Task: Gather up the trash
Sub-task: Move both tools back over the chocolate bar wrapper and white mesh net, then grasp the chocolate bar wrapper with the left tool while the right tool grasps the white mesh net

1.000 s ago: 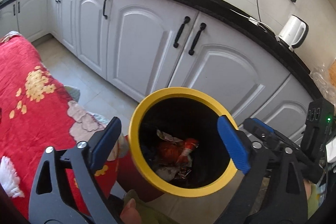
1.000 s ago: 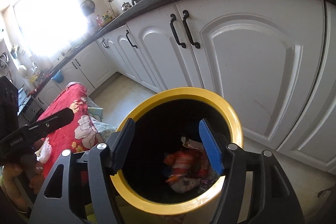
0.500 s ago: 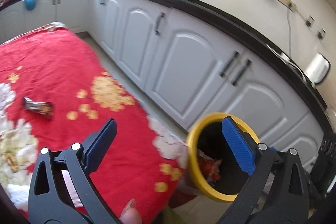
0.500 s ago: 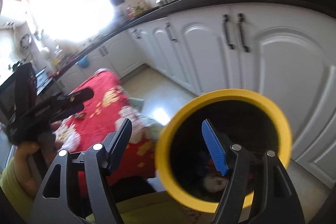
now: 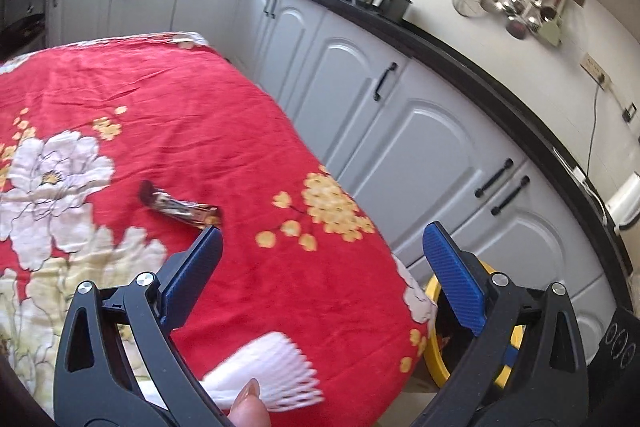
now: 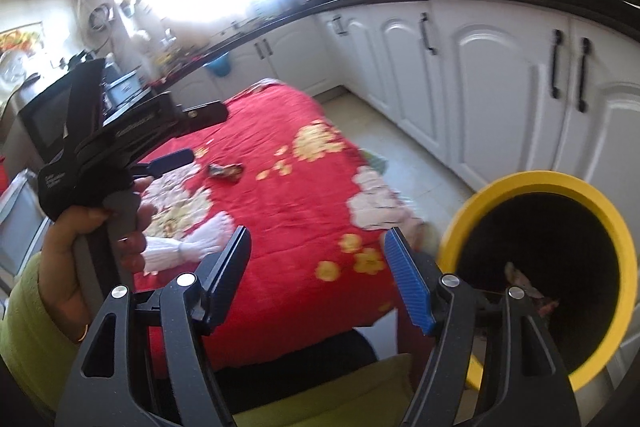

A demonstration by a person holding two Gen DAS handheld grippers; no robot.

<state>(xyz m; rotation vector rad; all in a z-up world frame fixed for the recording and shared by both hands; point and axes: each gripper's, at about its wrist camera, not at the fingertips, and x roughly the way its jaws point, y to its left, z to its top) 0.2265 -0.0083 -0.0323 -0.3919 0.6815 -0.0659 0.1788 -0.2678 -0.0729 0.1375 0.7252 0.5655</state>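
Both views have swung off the bin (image 6: 536,267) and onto the red cloth (image 5: 180,99) since the earlier frames, where the bin mouth filled the middle of each; it now sits at the right edge of both. The cloth covers what is taken here for a counter.

Left tool (image 5: 320,259): jaws spread wide, nothing between them. Right tool (image 6: 316,263): jaws likewise apart and bare. Neither carries anything.

Done so far, judging from the bin: crumpled wrappers (image 6: 524,287) lie at its bottom, so some trash is already collected.

Left to do: one dark wrapper (image 5: 180,207) lies flat on the cloth, just beyond the left tool's left pad in the left view, and past the left tool's tip in the right view. A white pleated item (image 5: 268,371) lies near the cloth's front edge, close to the person's hand (image 6: 92,227); whether it counts as trash cannot be told. No other loose litter shows on the visible cloth.

Judgement: task partway, at least one pickup remaining; the wrapper looks the likely next target, the left tool being nearer.
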